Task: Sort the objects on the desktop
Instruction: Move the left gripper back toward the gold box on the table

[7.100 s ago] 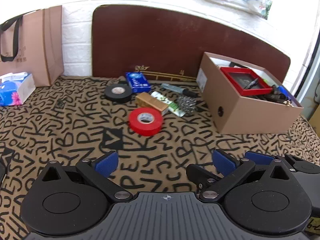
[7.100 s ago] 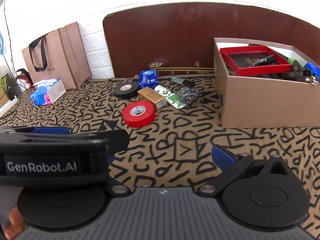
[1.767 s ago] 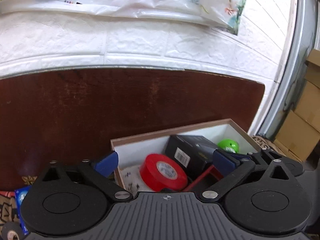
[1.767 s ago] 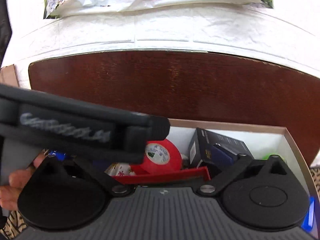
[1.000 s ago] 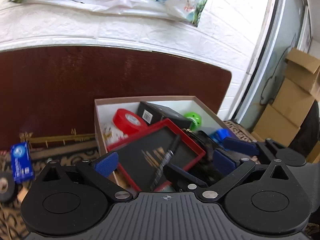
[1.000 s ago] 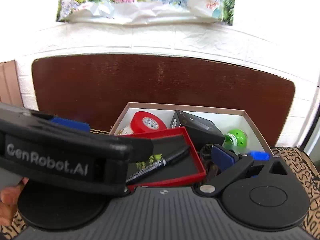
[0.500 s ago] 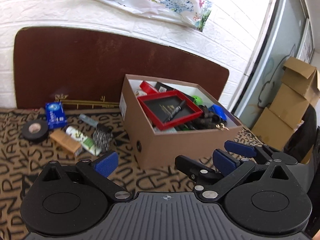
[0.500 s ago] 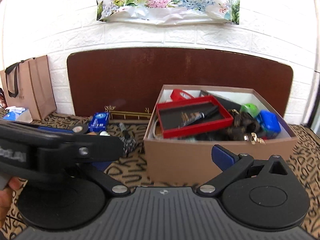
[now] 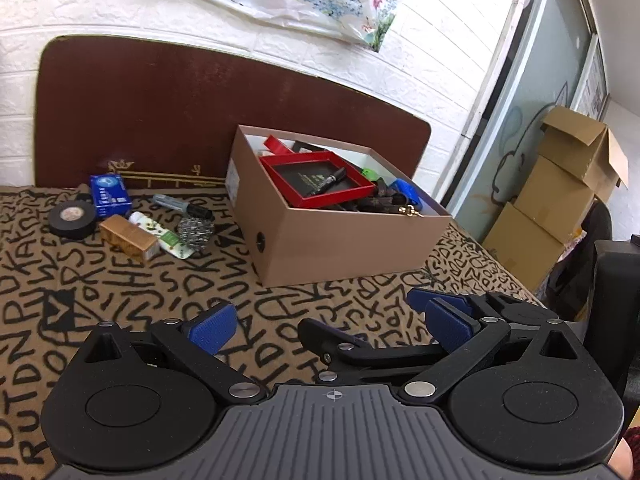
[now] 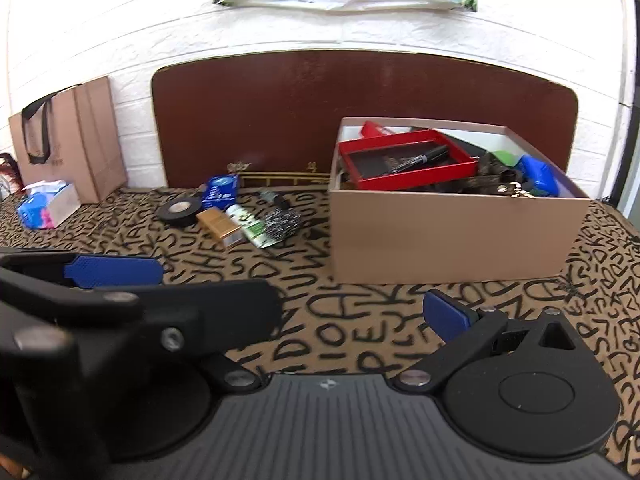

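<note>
- Left gripper (image 9: 328, 322) wide apart, nothing between the blue pads, hanging low over the cloth (image 9: 120, 288) in front of the box (image 9: 340, 248)
- Right gripper (image 10: 288, 308) also looks wide apart and holding nothing; its left finger is hidden behind the left gripper body in the right wrist view, so only the right pad (image 10: 448, 316) shows clearly
- Loose items all lie ahead and to the left of both grippers, well apart from them, clustered left of the box near the brown board
- Black tape (image 9: 72, 219) is leftmost, lying flat, hole up, no long axis to line up
- Gold box (image 9: 128, 237) sits just beside the tape, long axis running near-right to far-left
- White tube (image 9: 158, 234) touches the gold box on its right, long axis about parallel to it
- Scrubber (image 9: 195, 232) is just right of the tube, round, nearest the box
- Marker (image 9: 182, 206) is behind the scrubber, long axis left to right, dark cap end toward the box
- Blue pack (image 9: 110, 195) is farthest back, by the board
- Judgement: left gripper is the nearer one to the cluster, so it should take the next pick; scrubber or tube is the shortest reach
- Box already holds the red tray (image 9: 320, 178) with a pen (image 9: 330, 180), and other bits
</note>
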{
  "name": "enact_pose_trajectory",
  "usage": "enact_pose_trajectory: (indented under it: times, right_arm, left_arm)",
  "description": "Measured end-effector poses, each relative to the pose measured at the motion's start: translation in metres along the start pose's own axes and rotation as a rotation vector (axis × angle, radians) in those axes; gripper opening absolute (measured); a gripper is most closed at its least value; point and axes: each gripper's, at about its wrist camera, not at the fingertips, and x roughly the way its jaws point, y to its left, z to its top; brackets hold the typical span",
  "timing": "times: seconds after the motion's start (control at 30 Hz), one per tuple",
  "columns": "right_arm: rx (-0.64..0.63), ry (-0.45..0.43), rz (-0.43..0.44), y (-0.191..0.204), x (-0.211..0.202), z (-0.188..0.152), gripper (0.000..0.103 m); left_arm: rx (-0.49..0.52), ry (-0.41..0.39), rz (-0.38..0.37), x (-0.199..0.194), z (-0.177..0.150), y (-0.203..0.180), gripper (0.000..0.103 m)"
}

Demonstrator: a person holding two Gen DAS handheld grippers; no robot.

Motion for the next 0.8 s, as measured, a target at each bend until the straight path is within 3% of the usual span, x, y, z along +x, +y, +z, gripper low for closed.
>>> enact_pose_trajectory:
  times: [0.27,0.4,0.6,0.8]
  right_arm:
    - [-0.025,0.033,0.045,0.024,0.001,-0.007,0.103]
    - [-0.079,0.043,0.021,0.045,0.007,-0.011,0.103]
    - [-0.13,0.081,0.094,0.074,0.028,-0.014,0.103]
    - [-0.169,0.141,0.096,0.087,0.053,-0.017,0.103]
  left_arm:
    - [-0.085,0.014,0.026,-0.009,-0.013,0.022,0.103]
    - [-0.117,0.021,0.042,-0.009,-0.017,0.035,0.103]
    - [-0.189,0.051,0.067,-0.006,-0.026,0.067,0.103]
    - [-0.306,0.07,0.108,-0.002,-0.027,0.111,0.103]
